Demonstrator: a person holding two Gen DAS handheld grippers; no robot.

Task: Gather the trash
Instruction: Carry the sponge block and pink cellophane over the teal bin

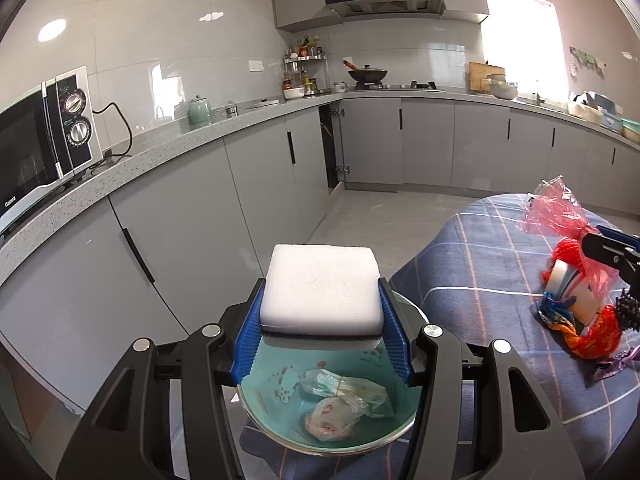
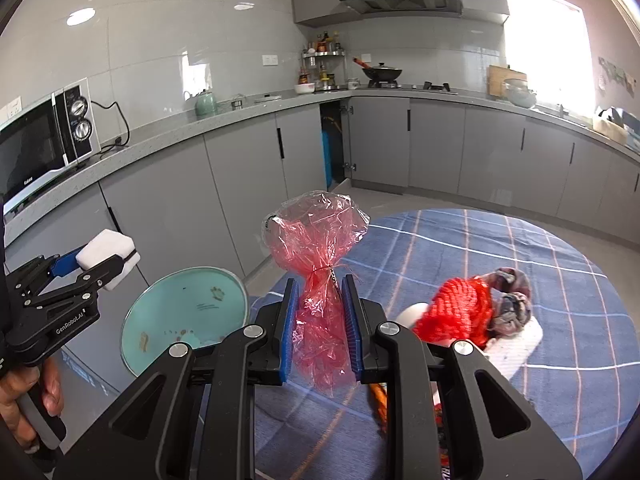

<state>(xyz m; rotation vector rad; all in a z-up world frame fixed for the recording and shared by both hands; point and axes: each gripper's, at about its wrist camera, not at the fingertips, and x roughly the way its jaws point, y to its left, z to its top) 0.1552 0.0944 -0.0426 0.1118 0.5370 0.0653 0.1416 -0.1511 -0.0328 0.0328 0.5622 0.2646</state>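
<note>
Left wrist view: our left gripper (image 1: 320,300) (tilted downward) clamps a white foam block (image 1: 320,286) above the teal bowl (image 1: 280,432); our right gripper (image 2: 320,320) pinches a red cellophane wrapper (image 2: 320,264).

From my remote seat, the white foam block (image 1: 320,288) looked matt and finely grainy. The pink wrapper (image 2: 320,248) was thin, crinkled, glossy cellophane. The teal bowl (image 1: 280,392) had a smooth glazed sheen. The checked cloth (image 2: 520,380) over the bench was soft, matt fabric. The red net (image 2: 460,312) looked coarse and knitted. Each gripper's pads (image 1: 390,340) were ribbed blue plastic on matt black arms with shiny metal pins.
</note>
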